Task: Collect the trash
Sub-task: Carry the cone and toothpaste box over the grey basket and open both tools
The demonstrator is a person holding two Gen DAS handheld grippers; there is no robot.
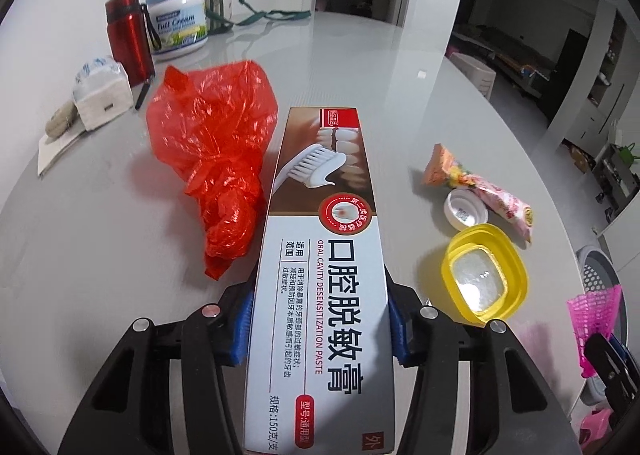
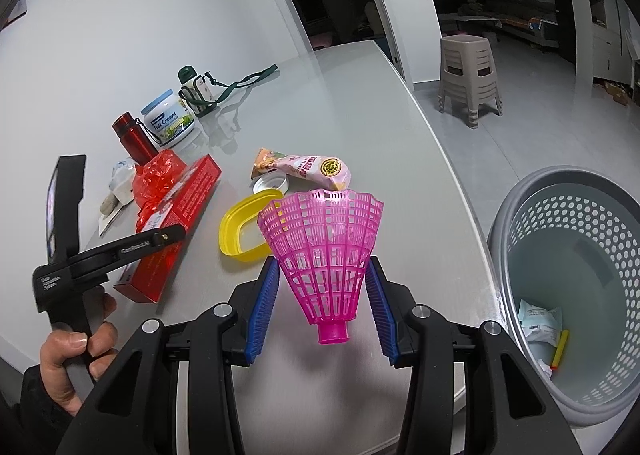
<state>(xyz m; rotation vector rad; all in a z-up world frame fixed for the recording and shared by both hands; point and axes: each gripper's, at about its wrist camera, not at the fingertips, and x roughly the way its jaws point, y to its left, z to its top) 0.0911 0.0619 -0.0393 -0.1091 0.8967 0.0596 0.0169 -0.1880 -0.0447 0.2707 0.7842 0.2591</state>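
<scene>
Grey glossy table point(image 1: 340, 67) fills most of both views. Upper left of the left-wrist frame: red thermos point(image 1: 129, 42), cream tub point(image 1: 178, 24), strapped bottle point(image 1: 218, 1), tissue pack point(image 1: 102, 93). Crumpled red bag point(image 1: 218, 151) sits center-left. On the right, a snack wrapper point(image 1: 480, 185), white cap point(image 1: 466, 211) touching it, yellow lid point(image 1: 484, 279) just below.

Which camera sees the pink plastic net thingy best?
The right wrist view. There the pink plastic mesh shuttlecock skirt fills the middle, whole, held between the right gripper fingers. The left wrist view catches only part of it at the right edge, small and partly cut off.
</scene>
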